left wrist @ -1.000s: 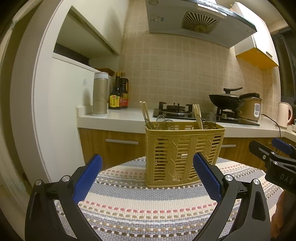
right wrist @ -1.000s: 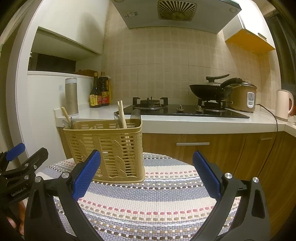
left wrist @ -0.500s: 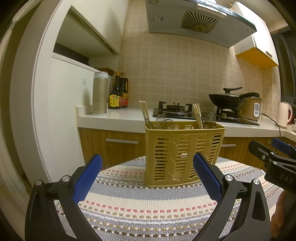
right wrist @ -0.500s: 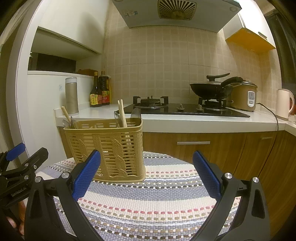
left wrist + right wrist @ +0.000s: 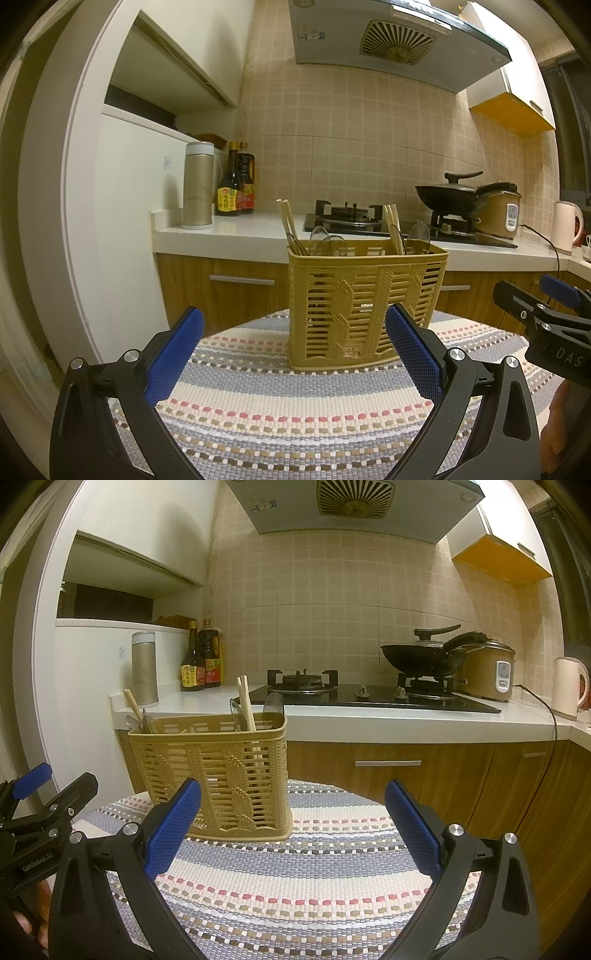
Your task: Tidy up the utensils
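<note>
We find almost nothing changed over the last second: both the left hand-held gripper [image 5: 293, 343] and right hand-held gripper [image 5: 293, 821] remain released and empty, short of the utensil basket [image 5: 364, 306], suggesting sorting is finished or paused.

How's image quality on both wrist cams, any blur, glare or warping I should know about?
Left wrist: sharp, warm yellowish light, fisheye bends the white cabinet edge; tan woven plastic utensil basket clear. Right wrist: also sharp, black corner vignetting, mild sheen on the black glass hob.

A home kitchen: gas hob [image 5: 303, 681], range hood [image 5: 397, 44], tiled wall [image 5: 325, 627].
</note>
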